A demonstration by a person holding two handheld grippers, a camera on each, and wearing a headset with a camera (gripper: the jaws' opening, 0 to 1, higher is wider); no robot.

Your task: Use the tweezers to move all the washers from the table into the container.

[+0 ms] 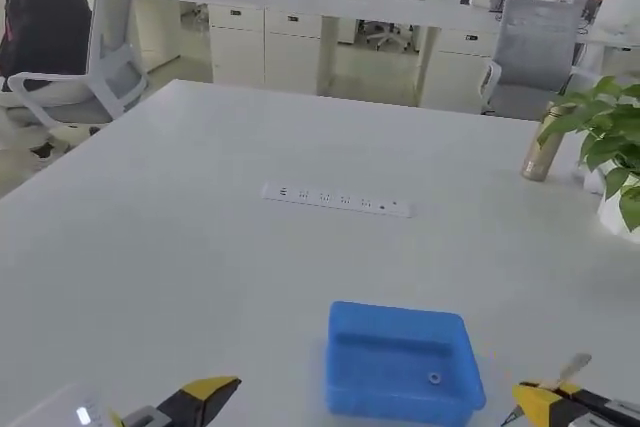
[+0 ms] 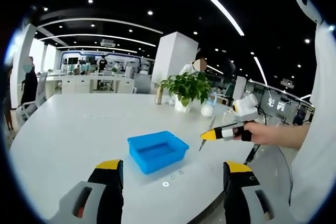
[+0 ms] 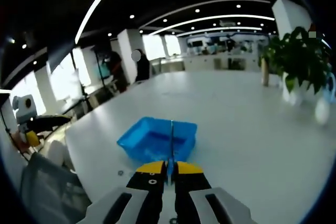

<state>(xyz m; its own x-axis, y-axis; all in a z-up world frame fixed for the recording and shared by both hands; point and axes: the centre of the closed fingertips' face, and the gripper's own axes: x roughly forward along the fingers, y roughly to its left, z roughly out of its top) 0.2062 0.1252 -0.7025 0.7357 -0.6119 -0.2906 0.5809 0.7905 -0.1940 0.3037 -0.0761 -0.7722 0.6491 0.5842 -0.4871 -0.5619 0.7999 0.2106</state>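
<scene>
A blue container sits near the table's front edge with one washer inside it. In the left gripper view, the blue container has three washers lying on the table just in front of it. My left gripper is open, jaws wide apart, hovering short of them; its yellow tip is left of the container. My right gripper is shut on the tweezers, which point at the container. Two washers lie near its corner.
A white power strip lies mid-table. A gold bottle and a potted plant stand at the right edge. Office chairs and desks are beyond the table. A person's hand holds the right gripper.
</scene>
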